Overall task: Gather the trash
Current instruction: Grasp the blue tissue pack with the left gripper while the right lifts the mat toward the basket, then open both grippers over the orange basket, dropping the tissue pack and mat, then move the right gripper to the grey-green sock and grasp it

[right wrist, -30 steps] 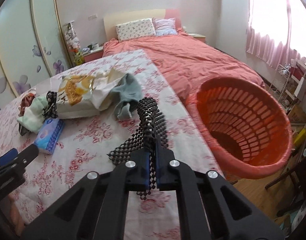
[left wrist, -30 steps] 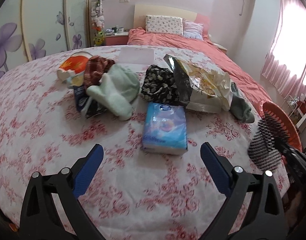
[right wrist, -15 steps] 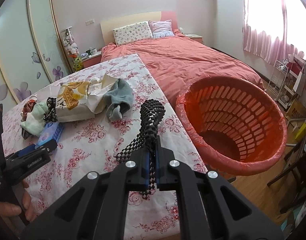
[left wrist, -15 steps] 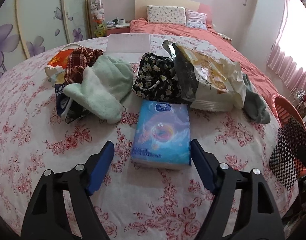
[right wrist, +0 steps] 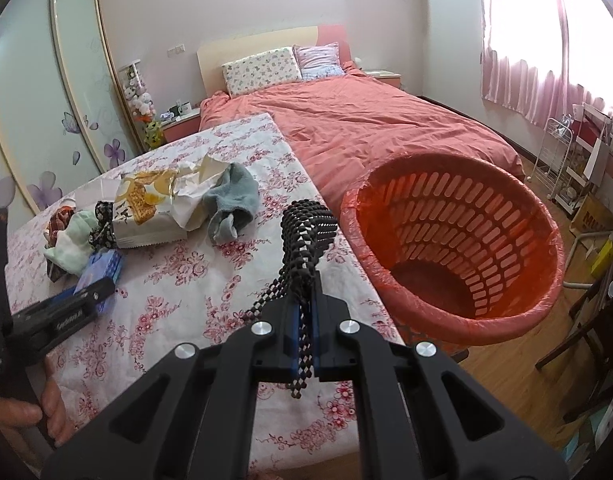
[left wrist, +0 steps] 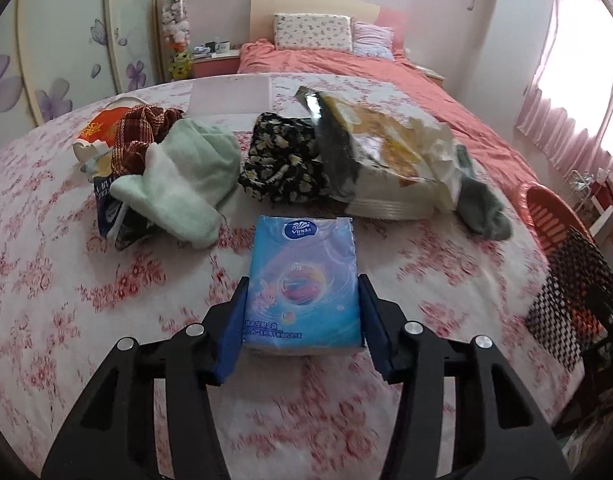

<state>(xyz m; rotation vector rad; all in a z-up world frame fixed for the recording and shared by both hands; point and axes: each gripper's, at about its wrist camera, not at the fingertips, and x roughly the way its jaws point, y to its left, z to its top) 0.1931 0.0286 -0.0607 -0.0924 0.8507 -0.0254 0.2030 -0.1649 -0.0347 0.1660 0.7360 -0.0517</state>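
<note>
A blue tissue pack (left wrist: 302, 284) lies on the floral table cover. My left gripper (left wrist: 302, 320) has its blue pads against both sides of the pack's near end. The pack also shows in the right wrist view (right wrist: 102, 270). My right gripper (right wrist: 304, 340) is shut on a black-and-white checkered cloth (right wrist: 304, 236) and holds it above the table's right edge, just left of the orange basket (right wrist: 518, 216). The cloth and basket show at the far right of the left wrist view (left wrist: 570, 292).
A crumpled snack bag (left wrist: 382, 160), a floral black cloth (left wrist: 282, 164), a mint towel (left wrist: 186, 184), a plaid cloth (left wrist: 138, 136), a grey sock (left wrist: 482, 208) and a dark wrapper (left wrist: 110, 212) lie behind the pack. A pink bed (right wrist: 366, 120) stands beyond.
My left gripper moved forward around the tissue pack and closed on its sides. My right gripper carried the checkered cloth further right, closer to the basket.
</note>
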